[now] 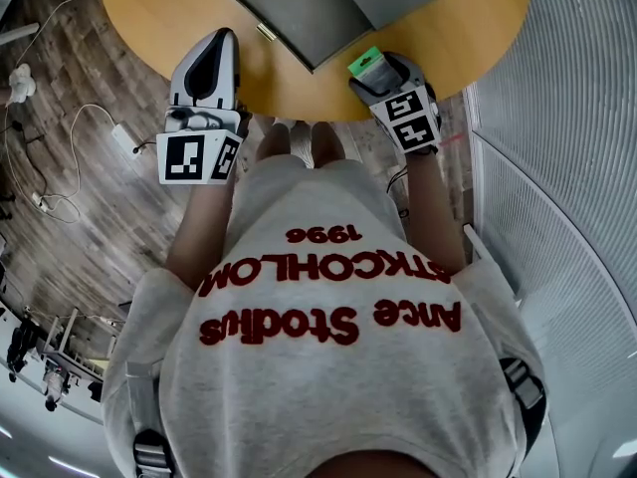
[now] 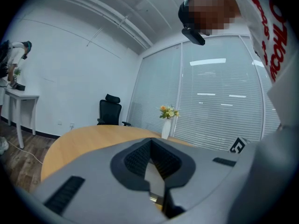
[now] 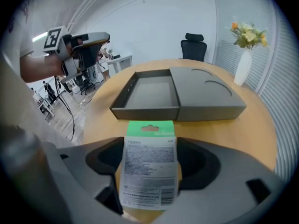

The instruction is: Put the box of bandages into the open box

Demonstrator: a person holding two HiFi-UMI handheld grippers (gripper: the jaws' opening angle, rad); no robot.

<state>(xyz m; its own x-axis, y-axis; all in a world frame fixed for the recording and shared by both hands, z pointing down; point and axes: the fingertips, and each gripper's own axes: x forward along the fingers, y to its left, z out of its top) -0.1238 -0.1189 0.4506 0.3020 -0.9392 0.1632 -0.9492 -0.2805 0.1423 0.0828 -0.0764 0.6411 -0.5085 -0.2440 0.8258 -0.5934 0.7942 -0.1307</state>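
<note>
box of bandages [image 3: 148, 171]: on the table's [image 3: 219, 134] near edge, green tab toward the far side
right gripper [image 3: 152, 158]: jaws wide apart, one on each side of the box of bandages, not clamped
open box [image 3: 145, 112]: just beyond, lid [image 3: 208, 94] folded out to its right
left gripper [image 2: 149, 143]: jaws together, empty, at the near left edge
vase of flowers [image 3: 244, 59]: far right

The head view's top edge cuts off the open box [image 1: 309, 8], and the box of bandages [image 1: 364, 62] shows only its green end past the right gripper [image 1: 383, 76]. In the right gripper view its label print is too small to read.
</note>
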